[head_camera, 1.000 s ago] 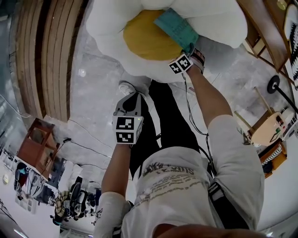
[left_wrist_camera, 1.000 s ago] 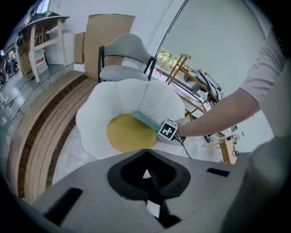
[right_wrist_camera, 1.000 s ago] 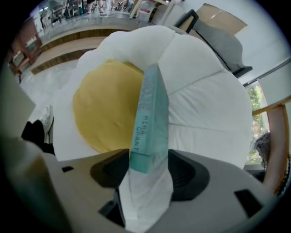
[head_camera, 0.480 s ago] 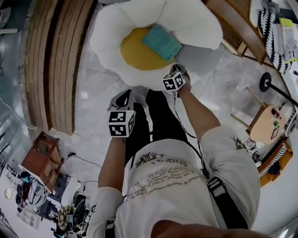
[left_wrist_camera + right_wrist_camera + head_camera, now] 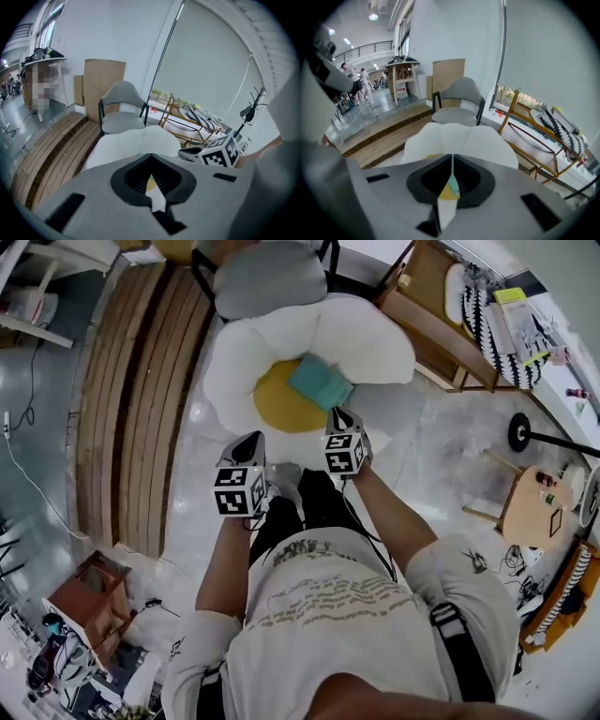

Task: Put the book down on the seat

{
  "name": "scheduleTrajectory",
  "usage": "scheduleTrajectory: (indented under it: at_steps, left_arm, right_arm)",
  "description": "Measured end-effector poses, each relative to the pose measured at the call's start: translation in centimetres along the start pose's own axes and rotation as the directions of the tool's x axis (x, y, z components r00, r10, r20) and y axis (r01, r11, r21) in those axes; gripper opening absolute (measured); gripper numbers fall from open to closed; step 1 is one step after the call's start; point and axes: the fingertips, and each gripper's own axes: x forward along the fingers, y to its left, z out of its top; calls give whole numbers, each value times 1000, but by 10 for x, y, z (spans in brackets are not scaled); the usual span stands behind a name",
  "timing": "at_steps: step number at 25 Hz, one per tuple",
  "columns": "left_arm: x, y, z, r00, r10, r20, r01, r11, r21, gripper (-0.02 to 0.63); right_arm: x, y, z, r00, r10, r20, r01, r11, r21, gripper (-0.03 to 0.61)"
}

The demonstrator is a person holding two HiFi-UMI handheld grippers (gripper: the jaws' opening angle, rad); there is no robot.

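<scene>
A teal book (image 5: 322, 382) lies flat on the yellow centre of a white flower-shaped seat cushion (image 5: 366, 343) on the floor. My right gripper (image 5: 335, 413) hangs shut and empty just on the near side of the book, clear of it. To its left, my left gripper (image 5: 251, 437) is also shut and empty, above the cushion's near edge. In the left gripper view the jaws (image 5: 151, 156) meet at the tips over the cushion (image 5: 140, 139), with the right gripper (image 5: 187, 153) beside them. The right gripper view shows shut jaws (image 5: 452, 156) above the cushion (image 5: 459, 135).
A grey chair (image 5: 267, 277) stands behind the cushion. A stepped wooden platform (image 5: 131, 381) runs along the left. A wooden rack (image 5: 441, 324) and a small round table (image 5: 534, 507) stand at the right, with a stand's black base (image 5: 520, 432) between them.
The right gripper has let go of the book, left it on the cushion and risen back toward the person. The left gripper has risen too. The head camera has lifted, showing more of the room.
</scene>
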Motion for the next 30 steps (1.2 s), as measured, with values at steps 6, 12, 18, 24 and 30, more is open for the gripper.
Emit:
scheduleTrajectory:
  at_steps: [6,12,18,24,30]
  left_arm:
    - [-29,9,57,991,17,129,-22,999,31,18]
    - [-73,10,120,961,16,275,-33,998,57,18]
    - [-146,10,176,904,21,428,-76,991,112,18]
    - [-210,19,222,819,24,573,-93,991,92,18]
    - [-249,31,257,749,67,659,-163,983,85,18]
  right_arm:
    - [-70,34,92,976,37,213,-40,999,9,37]
    - [-120,50,181,916,47,398,-74,996,53,36]
    - [-187,52,264,830,24,558,-90,992,91,36]
    - [-246,56,317,750,24,661,-97,992,74,29]
    - [-294,52,350,660,-14,751,-94,990,101,28]
